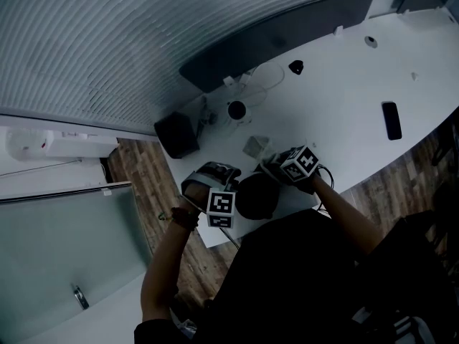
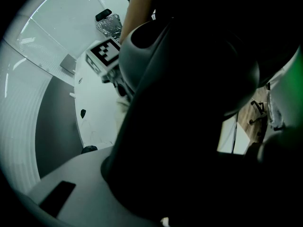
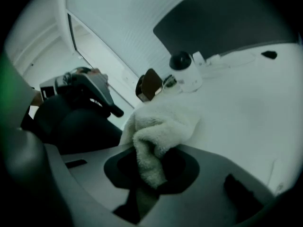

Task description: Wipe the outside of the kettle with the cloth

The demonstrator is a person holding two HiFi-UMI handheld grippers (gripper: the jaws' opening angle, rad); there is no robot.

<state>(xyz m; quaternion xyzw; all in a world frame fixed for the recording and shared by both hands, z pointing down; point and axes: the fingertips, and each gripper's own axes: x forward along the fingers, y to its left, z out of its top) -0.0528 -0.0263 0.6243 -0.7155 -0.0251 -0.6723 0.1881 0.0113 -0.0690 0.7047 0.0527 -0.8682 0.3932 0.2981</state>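
Observation:
A dark rounded kettle [image 1: 257,196] stands near the front edge of the white table [image 1: 344,84], between my two grippers. My left gripper [image 1: 228,186] presses against its left side. In the left gripper view the kettle [image 2: 189,103] fills the space between the jaws and hides the tips. My right gripper [image 1: 278,169] sits at the kettle's far right side. It is shut on a white terry cloth [image 3: 156,126], which bunches out in front of the jaws. The kettle [image 3: 71,124] and the left gripper [image 3: 87,86] show at the left of the right gripper view.
A black phone [image 1: 391,120] lies at the table's right. A white round device with a black top [image 1: 237,110] and cables sit at the back, next to a dark box [image 1: 177,135]. A pale crumpled object [image 1: 256,147] lies just beyond the kettle. Wooden floor lies below the table's edge.

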